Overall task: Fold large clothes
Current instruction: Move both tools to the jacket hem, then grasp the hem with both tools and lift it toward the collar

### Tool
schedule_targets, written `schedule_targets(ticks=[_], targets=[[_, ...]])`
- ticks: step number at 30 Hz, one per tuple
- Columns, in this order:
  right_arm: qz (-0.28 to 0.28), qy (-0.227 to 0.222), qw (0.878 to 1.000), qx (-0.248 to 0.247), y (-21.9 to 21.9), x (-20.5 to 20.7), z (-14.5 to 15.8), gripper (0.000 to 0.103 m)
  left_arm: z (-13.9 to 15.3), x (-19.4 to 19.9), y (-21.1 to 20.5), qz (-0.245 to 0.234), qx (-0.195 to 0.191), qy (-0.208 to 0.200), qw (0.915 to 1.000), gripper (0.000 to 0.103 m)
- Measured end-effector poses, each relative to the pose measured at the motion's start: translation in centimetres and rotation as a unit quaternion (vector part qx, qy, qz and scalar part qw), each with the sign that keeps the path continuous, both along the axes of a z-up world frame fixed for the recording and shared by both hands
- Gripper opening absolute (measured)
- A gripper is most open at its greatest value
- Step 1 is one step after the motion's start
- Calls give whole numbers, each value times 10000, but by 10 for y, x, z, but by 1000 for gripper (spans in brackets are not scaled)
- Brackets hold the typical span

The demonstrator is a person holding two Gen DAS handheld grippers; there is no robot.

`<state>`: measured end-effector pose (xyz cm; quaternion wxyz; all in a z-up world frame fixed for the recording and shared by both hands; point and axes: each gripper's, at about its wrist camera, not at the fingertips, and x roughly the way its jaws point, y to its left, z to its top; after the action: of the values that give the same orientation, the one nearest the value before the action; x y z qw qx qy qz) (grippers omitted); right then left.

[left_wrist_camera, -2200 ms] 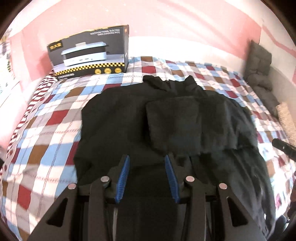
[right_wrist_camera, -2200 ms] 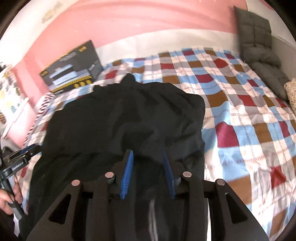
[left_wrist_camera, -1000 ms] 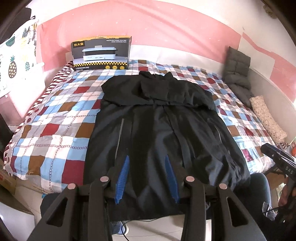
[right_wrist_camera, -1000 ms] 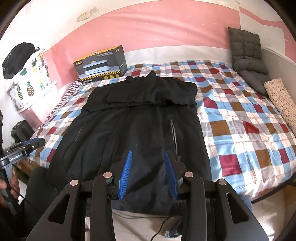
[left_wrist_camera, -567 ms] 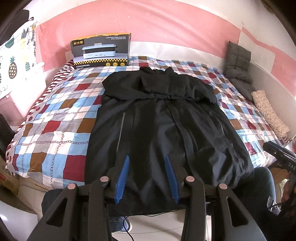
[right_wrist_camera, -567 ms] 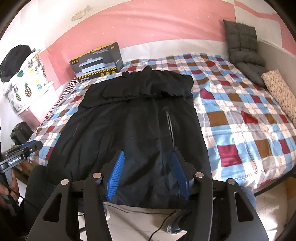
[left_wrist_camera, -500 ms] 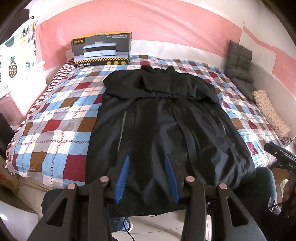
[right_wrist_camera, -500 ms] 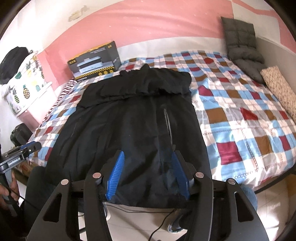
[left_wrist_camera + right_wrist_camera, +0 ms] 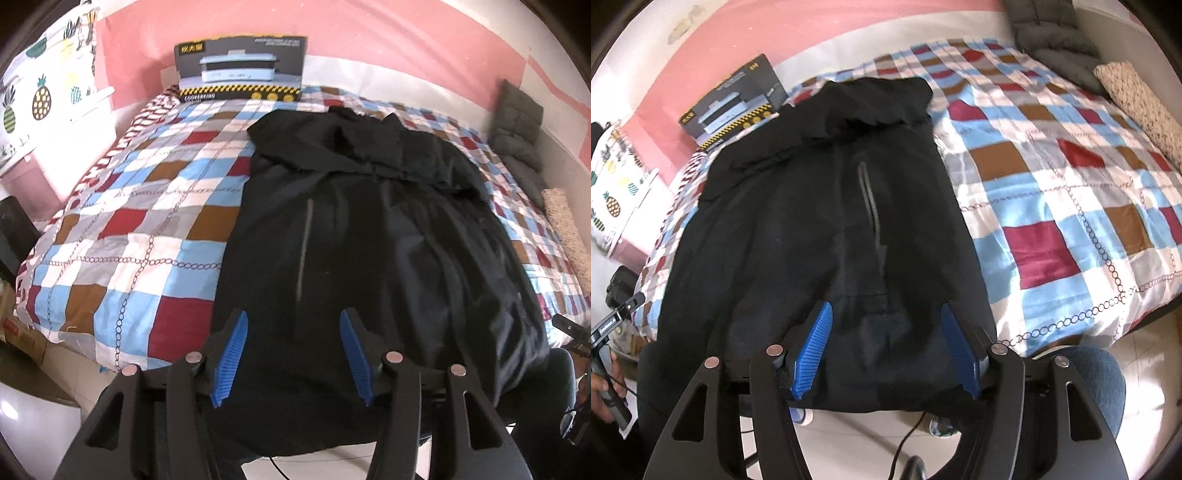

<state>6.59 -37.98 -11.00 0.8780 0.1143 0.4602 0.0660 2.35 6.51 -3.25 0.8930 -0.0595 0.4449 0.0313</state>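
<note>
A large black coat (image 9: 369,236) lies flat on the checked bedspread (image 9: 140,221), collar end far, hem hanging over the near bed edge. Its sleeves are folded across the top. It also shows in the right wrist view (image 9: 831,221). My left gripper (image 9: 293,343) is open and empty above the hem's left part. My right gripper (image 9: 886,339) is open wide and empty above the hem's right part. The blue pads (image 9: 812,347) touch nothing.
A black appliance box (image 9: 240,68) leans on the pink wall at the bed's head. Grey cushions (image 9: 1049,33) and a speckled pillow (image 9: 1141,99) lie along the right side. The person's knees (image 9: 1086,376) and a cable are below the hem, over tiled floor.
Both grippers have come forward and lower toward the coat's hem. Both sets of jaws have opened wider. The coat lies unfolded as it did a second ago.
</note>
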Motion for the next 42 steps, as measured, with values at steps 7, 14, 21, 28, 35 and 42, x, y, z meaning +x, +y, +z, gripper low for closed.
schedule_targets(ticks=[7, 14, 21, 28, 35, 42], targets=[[-170, 327, 9992, 165, -18, 23, -19, 62, -25, 21, 23, 131, -118, 351, 9992, 56], [-216, 646, 9972, 311, -33, 49, -38, 66, -51, 50, 50, 357, -532, 726, 9953, 57], [-341, 808, 9945, 569, -48, 52, -50, 66, -75, 57, 59, 291, -833, 958, 9915, 61], [-309, 1013, 9882, 1107, -59, 55, -61, 66, -77, 64, 62, 252, -1148, 911, 9889, 63], [71, 1298, 9791, 1563, -58, 39, -62, 67, -74, 40, 50, -27, -1452, 898, 9853, 63], [459, 1360, 9704, 1942, -57, 37, -57, 66, -76, 24, 58, -257, -2053, 1050, 9727, 63]])
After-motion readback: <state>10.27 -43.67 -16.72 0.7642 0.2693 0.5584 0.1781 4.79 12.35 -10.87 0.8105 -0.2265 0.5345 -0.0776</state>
